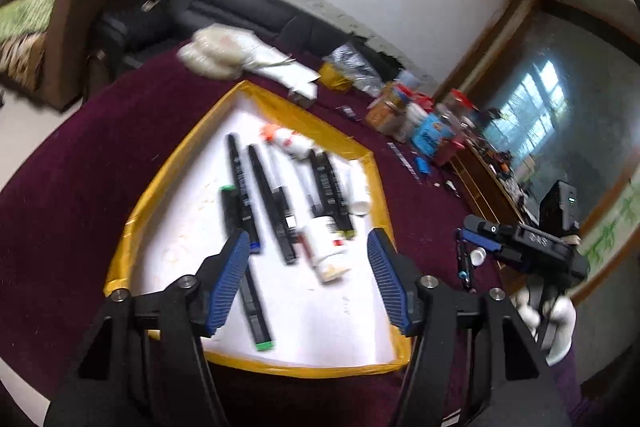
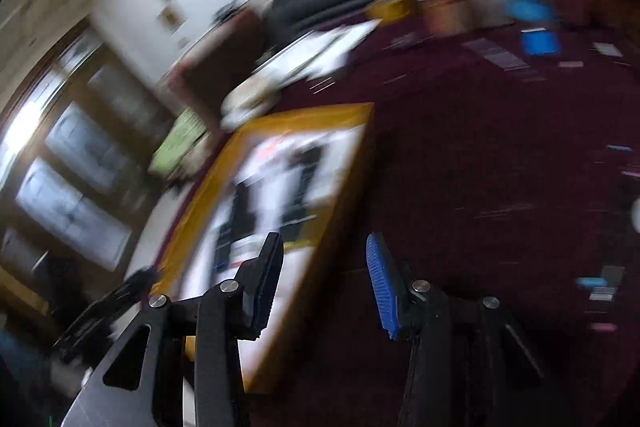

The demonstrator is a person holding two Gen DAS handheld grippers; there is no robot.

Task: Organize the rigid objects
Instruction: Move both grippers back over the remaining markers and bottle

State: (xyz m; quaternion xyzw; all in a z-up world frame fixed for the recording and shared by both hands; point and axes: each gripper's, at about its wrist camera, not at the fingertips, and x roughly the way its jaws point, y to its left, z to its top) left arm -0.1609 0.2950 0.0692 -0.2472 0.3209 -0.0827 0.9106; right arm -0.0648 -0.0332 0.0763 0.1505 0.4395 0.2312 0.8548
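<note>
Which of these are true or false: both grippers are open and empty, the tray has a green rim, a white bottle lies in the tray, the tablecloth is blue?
1. The left gripper and right gripper are open and hold nothing. True.
2. The tray has a green rim. False: the rim is yellow.
3. A white bottle lies on its side in the tray among black pens. True.
4. The tablecloth is blue. False: it is dark maroon.
</note>
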